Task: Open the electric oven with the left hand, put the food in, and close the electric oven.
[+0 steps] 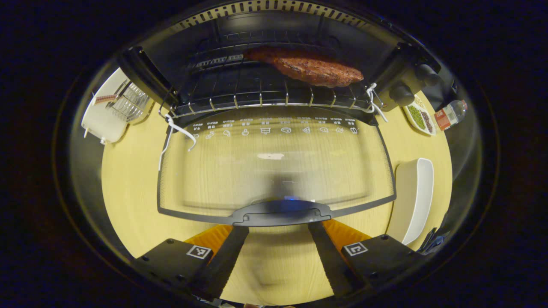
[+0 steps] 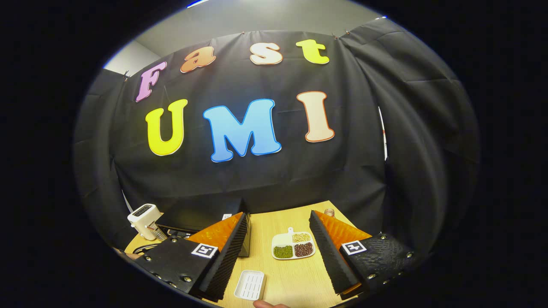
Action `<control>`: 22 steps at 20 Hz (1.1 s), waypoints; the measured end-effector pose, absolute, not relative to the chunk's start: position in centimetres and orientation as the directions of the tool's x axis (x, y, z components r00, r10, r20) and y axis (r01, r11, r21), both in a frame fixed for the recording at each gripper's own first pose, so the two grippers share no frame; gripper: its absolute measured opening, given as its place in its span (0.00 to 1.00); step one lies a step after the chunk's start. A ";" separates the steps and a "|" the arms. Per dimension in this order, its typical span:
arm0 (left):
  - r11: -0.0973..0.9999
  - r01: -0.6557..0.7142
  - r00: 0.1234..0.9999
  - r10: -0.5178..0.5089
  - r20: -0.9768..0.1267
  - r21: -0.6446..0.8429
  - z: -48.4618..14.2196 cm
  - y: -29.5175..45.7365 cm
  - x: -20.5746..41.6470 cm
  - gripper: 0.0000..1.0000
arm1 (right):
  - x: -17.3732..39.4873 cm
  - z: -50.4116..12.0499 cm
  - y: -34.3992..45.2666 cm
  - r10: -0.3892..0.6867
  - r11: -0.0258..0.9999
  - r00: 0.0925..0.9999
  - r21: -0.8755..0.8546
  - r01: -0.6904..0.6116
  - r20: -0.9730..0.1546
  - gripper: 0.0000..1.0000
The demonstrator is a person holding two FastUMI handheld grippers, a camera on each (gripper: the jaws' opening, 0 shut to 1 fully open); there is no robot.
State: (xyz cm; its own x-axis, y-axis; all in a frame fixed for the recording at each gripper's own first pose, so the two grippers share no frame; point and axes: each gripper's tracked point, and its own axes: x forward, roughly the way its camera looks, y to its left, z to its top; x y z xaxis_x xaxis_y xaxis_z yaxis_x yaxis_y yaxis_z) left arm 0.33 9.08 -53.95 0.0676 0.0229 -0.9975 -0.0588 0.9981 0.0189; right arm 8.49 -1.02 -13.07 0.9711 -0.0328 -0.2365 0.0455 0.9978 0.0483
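Serrated fingers of my left gripper (image 1: 278, 252) stood wide, empty, just short of the door handle (image 1: 280, 212). Meat (image 1: 306, 65) lay on the oven's rack (image 1: 265, 96). I judged closing needed an under-handle lift. Right gripper (image 2: 278, 248) gaped, empty.

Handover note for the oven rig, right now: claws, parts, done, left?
Left claw: open, empty, fingers just short of the handle of the oven door.
Right claw: open, empty, held above the table.
Door lies fully down. Food sits on the oven rack.
Done: oven opened, food in.
Left: take the handle with the left claw, swing the door up shut.
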 end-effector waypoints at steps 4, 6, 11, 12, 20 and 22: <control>0.998 -0.058 0.111 0.023 -0.994 0.016 -52.8 9.0 0.4 0.97 | 8.5 -13.3 -0.2 -0.018 0.998 0.970 0.049 0.031 -0.241 0.90; 0.999 -0.054 0.149 0.012 -0.989 0.004 -51.8 8.9 0.3 0.97 | 8.5 -13.4 0.0 -0.016 0.999 0.969 0.044 0.027 -0.245 0.90; 0.999 -0.046 0.226 -0.014 -0.974 -0.025 -49.4 8.8 0.6 0.96 | 8.7 -13.7 0.9 0.002 0.998 0.967 0.068 0.015 -0.253 0.90; 0.999 -0.041 0.239 -0.016 -0.971 -0.027 -49.1 8.8 0.8 0.96 | 8.7 -13.9 1.2 0.008 0.997 0.966 0.071 0.010 -0.257 0.90; 0.999 -0.030 0.307 -0.008 -0.952 -0.018 -47.2 8.8 1.6 0.98 | 8.4 -14.0 1.5 0.011 0.997 0.965 0.074 0.009 -0.264 0.90; 1.000 -0.024 0.320 -0.007 -0.947 -0.015 -46.9 8.9 1.7 1.00 | 8.3 -14.4 1.5 0.019 0.995 0.959 0.099 0.009 -0.282 0.90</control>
